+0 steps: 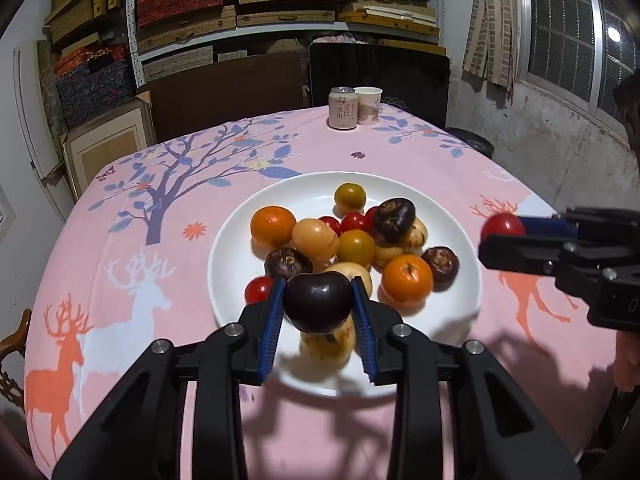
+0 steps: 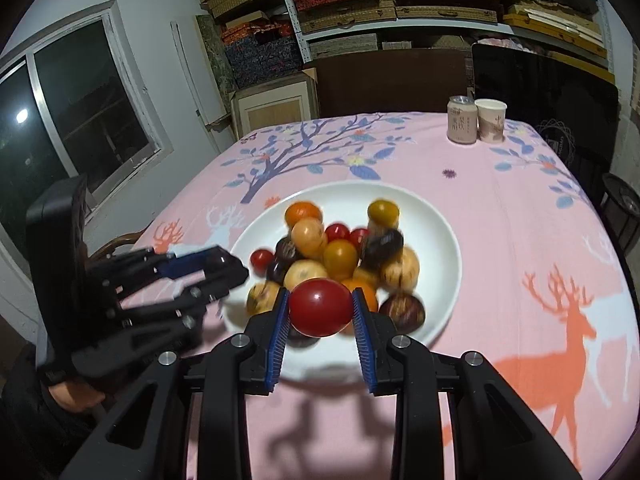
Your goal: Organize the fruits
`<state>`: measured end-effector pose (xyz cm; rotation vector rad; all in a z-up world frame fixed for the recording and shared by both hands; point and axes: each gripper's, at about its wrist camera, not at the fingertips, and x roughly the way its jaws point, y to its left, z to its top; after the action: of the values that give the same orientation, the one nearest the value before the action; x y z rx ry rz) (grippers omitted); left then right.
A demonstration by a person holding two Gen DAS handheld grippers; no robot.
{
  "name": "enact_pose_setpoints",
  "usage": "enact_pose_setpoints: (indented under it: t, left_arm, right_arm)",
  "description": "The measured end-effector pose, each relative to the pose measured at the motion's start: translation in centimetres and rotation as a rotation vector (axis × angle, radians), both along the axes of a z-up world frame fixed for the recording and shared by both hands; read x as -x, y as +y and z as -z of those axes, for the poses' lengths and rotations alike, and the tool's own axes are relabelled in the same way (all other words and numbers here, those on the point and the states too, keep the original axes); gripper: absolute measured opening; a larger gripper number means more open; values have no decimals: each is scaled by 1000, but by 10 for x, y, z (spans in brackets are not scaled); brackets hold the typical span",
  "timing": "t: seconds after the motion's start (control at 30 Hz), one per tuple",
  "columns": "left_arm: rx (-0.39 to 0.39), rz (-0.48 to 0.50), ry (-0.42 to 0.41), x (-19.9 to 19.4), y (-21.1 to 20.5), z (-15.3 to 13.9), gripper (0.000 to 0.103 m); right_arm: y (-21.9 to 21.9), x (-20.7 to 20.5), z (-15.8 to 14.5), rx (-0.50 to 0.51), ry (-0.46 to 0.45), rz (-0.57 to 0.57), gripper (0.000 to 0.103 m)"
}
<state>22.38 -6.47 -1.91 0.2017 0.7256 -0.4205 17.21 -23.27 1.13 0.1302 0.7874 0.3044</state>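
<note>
A white plate (image 1: 456, 236) on the pink tablecloth holds a pile of mixed fruit: oranges (image 1: 273, 227), red cherry tomatoes (image 1: 259, 289), yellow-tan fruits (image 1: 315, 239) and dark brown chestnut-like fruits (image 1: 394, 213). My left gripper (image 1: 319, 300) is shut on a dark purple-black fruit (image 1: 318, 300) above the plate's near rim. My right gripper (image 2: 321, 307) is shut on a red tomato (image 2: 321, 307) above the plate's (image 2: 440, 236) near edge. In the left wrist view the right gripper (image 1: 505, 229) with its tomato (image 1: 502, 226) is right of the plate.
A drink can (image 1: 342, 107) and a paper cup (image 1: 368, 105) stand at the table's far edge, in front of a dark chair (image 1: 378, 76). Shelves with boxes line the back wall. A window is on the left in the right wrist view (image 2: 80, 120).
</note>
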Motion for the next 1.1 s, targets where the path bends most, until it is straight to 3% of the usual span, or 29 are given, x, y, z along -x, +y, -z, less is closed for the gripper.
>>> enact_pose_setpoints:
  t: [0.3,0.33,0.4,0.43,0.5,0.6,0.7,0.77,0.83,0.9,1.1]
  left_arm:
    - [-10,-20,79,-58,-16,28,33]
    - [-12,-22,80,-59,-16,29,37]
    - [-16,-36,76,-59,-14,30,59]
    - [-14,-43,67,-57,-13,29,75]
    - [-10,-47,42,-51,-10,24,89]
    - [1,-46,48,-41,-4,18,95]
    - [7,-56,73,-25,4,18,96]
    - [16,-77,96,-13,10,20,98]
    - [26,-105,140,-2,17,23,98]
    - [34,-134,163,15,23,23,98]
    - [52,-137,127,70,34,7,98]
  right_arm:
    - [22,-80,17,44,30,0,32]
    - [22,-85,21,38,38,-5,32]
    - [20,-89,26,17,48,-8,48]
    - [18,-88,26,6,37,9,57]
    - [14,-82,24,-7,24,25,58]
    - [6,-66,20,-35,24,31,59]
    - [-4,-36,17,-56,14,53,76]
    - [-8,-15,17,-67,2,68,93]
    - [-10,6,18,-78,1,82,99]
    - [-10,28,19,-83,8,87,99]
    - [-8,78,18,-62,-10,116,99]
